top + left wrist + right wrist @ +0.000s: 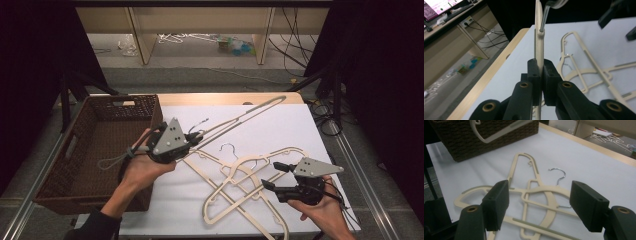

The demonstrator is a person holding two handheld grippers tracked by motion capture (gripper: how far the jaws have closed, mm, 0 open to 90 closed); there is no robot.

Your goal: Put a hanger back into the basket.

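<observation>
One hanger (pixel 240 116) pinched in left gripper (pixel 194 136) fingers; two hangers (pixel 240 185) flat; right gripper (pixel 272 176) fingers wide.

Open white table cover (pixel 280 125) at far right, free for passing. Near centre blocked by overlapping cream hangers (pixel 240 185) lying flat, one metal hook (pixel 228 148) curling up. Lifted hanger (pixel 240 116) slanting across from left gripper (pixel 195 136) toward far edge, barring the low path. Wicker basket (pixel 95 150) walling off left side. Right gripper (pixel 274 176) spread wide above the pile, narrow gap beneath.
</observation>
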